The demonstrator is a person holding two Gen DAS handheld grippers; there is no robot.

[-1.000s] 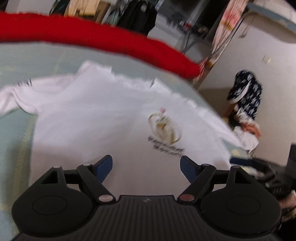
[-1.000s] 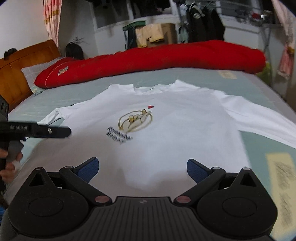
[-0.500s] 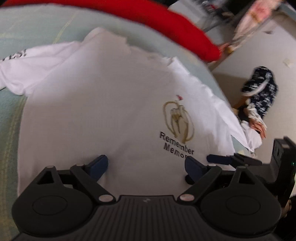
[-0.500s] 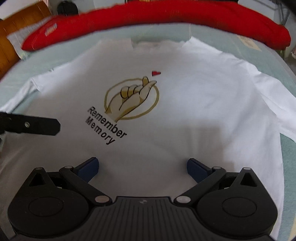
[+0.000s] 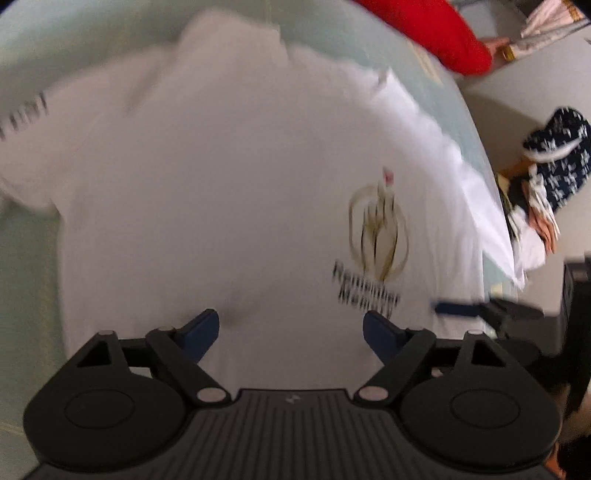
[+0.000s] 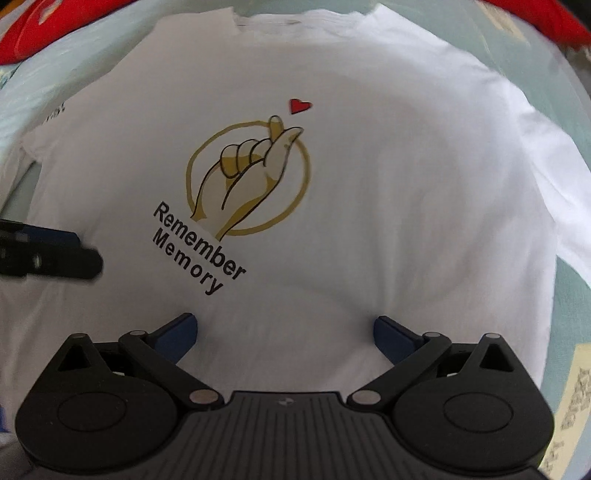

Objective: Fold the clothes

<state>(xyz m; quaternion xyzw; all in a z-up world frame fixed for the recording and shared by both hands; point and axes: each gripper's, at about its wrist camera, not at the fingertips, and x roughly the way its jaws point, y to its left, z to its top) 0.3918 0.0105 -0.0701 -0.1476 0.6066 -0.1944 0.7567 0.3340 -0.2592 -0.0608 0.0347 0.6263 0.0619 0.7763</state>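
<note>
One white cotton T-shirt (image 6: 369, 184) lies spread flat, front side up, on the pale green bed sheet (image 6: 576, 306), and it fills most of both views. One print sits on its chest: a gold ring around a hand making a finger-heart (image 6: 247, 177), one small red heart (image 6: 299, 106) above it, and two lines of black lettering below reading "Remember Memory". One long red bolster cushion (image 5: 436, 33) runs along the far edge of the bed beyond the collar. Off the bed's side there is a heap of dark blue and white patterned clothing (image 5: 554, 155) against the wall (blurred, so how many pieces I cannot tell).

Two grippers are in play. The right gripper (image 6: 284, 332) hangs over the lower part of the shirt, below the lettering, its blue-padded fingers (image 6: 177, 334) standing wide apart with only flat fabric showing between them; whether the tips touch the cloth I cannot tell. The left gripper (image 5: 291, 332) hangs over the same lower stretch, to the left of the print, jaws wide but closing a little, nothing pinched between them. Each gripper shows in the other's view as a dark bar with a blue tip reaching in over the shirt's edge.
</note>
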